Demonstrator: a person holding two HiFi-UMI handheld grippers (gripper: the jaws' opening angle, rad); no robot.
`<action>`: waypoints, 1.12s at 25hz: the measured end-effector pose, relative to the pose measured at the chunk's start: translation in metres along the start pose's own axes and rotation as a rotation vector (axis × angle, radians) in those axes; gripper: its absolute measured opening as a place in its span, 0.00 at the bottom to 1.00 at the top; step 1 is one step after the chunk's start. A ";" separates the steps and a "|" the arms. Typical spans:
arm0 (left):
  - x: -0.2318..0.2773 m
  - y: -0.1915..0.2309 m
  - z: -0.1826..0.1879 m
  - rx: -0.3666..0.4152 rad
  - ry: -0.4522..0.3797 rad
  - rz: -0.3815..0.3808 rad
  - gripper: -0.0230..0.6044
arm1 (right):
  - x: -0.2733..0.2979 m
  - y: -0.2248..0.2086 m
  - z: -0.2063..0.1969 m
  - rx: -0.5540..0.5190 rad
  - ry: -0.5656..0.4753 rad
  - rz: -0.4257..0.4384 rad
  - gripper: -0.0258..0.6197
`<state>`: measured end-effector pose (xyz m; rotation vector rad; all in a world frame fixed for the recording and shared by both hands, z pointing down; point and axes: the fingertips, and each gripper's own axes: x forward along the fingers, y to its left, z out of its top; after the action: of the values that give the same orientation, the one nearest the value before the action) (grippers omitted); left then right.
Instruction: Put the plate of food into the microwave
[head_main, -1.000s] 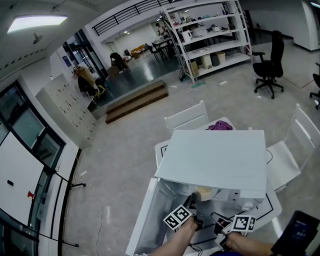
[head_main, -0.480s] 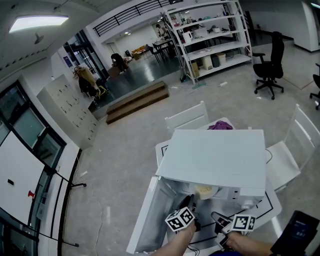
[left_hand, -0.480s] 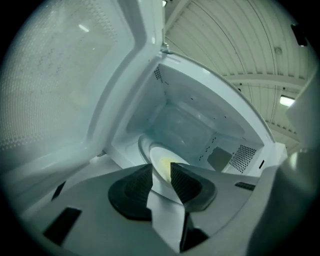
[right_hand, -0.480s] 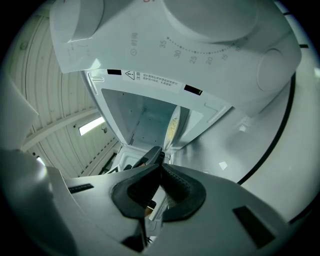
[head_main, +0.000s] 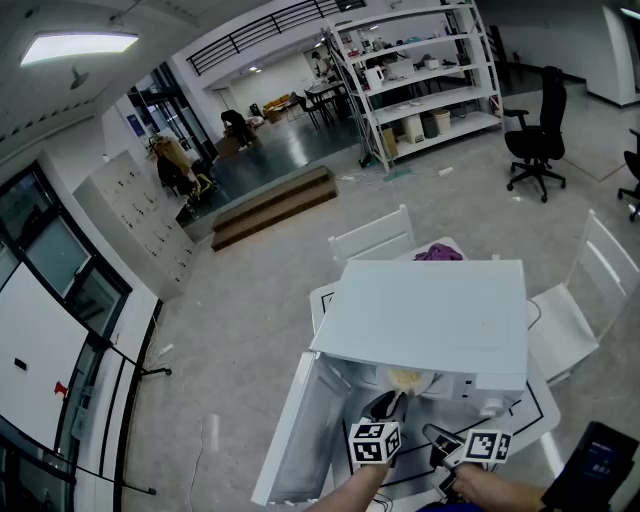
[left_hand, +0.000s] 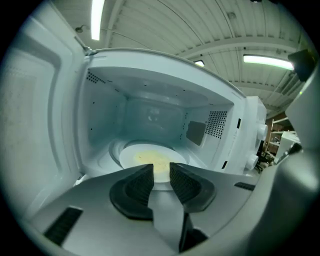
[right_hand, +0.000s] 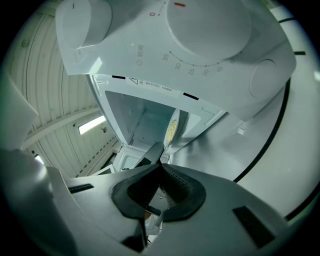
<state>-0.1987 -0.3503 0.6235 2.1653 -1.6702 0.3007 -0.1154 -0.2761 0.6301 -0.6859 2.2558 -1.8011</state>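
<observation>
plate (left_hand: 150, 160): inside microwave (left_hand: 150, 95), just far of our left gripper (left_hand: 161, 169)
left jaws: empty, closing a bit
right gripper (right_hand: 159, 167): closed, empty

The microwave (head_main: 430, 315) has a smooth white casing like painted metal and a glossy cavity; the white plate (left_hand: 127, 156) appears glazed, the grey floor (head_main: 250, 290) polished.

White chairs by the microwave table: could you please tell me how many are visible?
2. One white chair stands behind the microwave; the other is to its right. More may be hidden below the frame.
</observation>
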 end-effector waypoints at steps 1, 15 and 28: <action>0.001 -0.003 -0.002 0.022 0.008 -0.007 0.21 | -0.001 -0.001 0.001 -0.001 -0.003 -0.001 0.06; 0.017 -0.006 -0.007 0.055 0.062 0.012 0.18 | -0.012 -0.003 0.010 0.000 -0.027 0.002 0.06; 0.032 -0.003 -0.001 0.083 0.116 0.005 0.18 | -0.011 -0.001 0.010 -0.004 -0.018 0.000 0.06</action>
<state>-0.1874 -0.3777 0.6366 2.1585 -1.6257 0.4955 -0.1009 -0.2799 0.6272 -0.6999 2.2482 -1.7836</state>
